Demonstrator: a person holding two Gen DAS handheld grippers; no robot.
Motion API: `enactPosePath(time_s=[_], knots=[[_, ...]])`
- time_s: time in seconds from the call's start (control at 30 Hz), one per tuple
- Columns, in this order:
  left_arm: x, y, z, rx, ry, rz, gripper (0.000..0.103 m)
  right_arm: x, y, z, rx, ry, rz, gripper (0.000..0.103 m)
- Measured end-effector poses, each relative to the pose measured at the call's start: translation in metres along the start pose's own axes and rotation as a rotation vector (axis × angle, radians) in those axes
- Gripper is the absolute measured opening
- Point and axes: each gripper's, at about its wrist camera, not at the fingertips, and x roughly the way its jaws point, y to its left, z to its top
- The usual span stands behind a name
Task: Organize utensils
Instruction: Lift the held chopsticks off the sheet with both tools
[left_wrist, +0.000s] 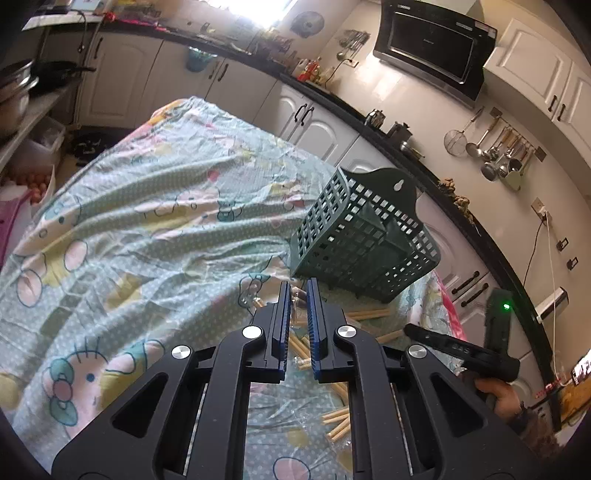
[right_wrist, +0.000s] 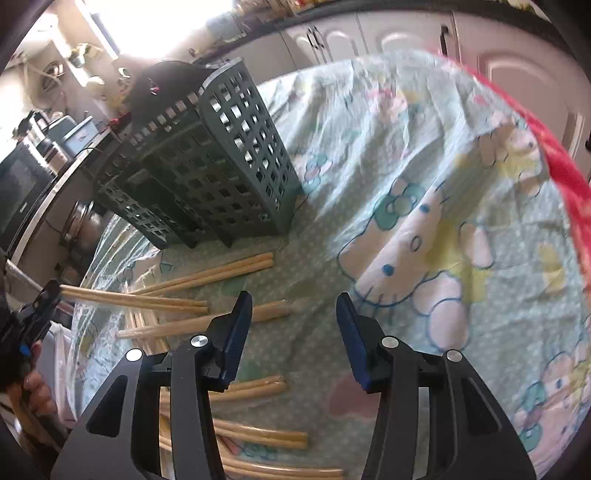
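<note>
A dark green slotted utensil basket (left_wrist: 364, 236) stands upright on the cartoon-print cloth; it also shows in the right wrist view (right_wrist: 207, 166). Several wrapped pairs of wooden chopsticks (right_wrist: 214, 275) lie on the cloth in front of it, and show under the left gripper (left_wrist: 334, 421). My left gripper (left_wrist: 297, 291) is shut on a wrapped chopstick pair (right_wrist: 136, 300) and holds it above the others, near the basket's base. My right gripper (right_wrist: 293, 306) is open and empty, above the cloth beside the chopsticks.
The cloth-covered table (left_wrist: 147, 229) stretches left of the basket. Kitchen cabinets and a dark counter (left_wrist: 369, 122) run behind it. A red edge (right_wrist: 565, 162) borders the table at the right.
</note>
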Motion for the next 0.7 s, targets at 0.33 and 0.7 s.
enactPosePath(time_s=[0.33, 0.7], knots=[[-0.018, -0.011, -0.002, 0.058, -0.034, 0.006, 0.005, -0.002, -0.004, 0.004, 0.069, -0.035, 0.005, 0.004], [-0.037, -0.024, 0.008, 0.087, -0.067, -0.013, 0.004, -0.051, 0.016, 0.011, -0.022, -0.135, 0.034, 0.002]])
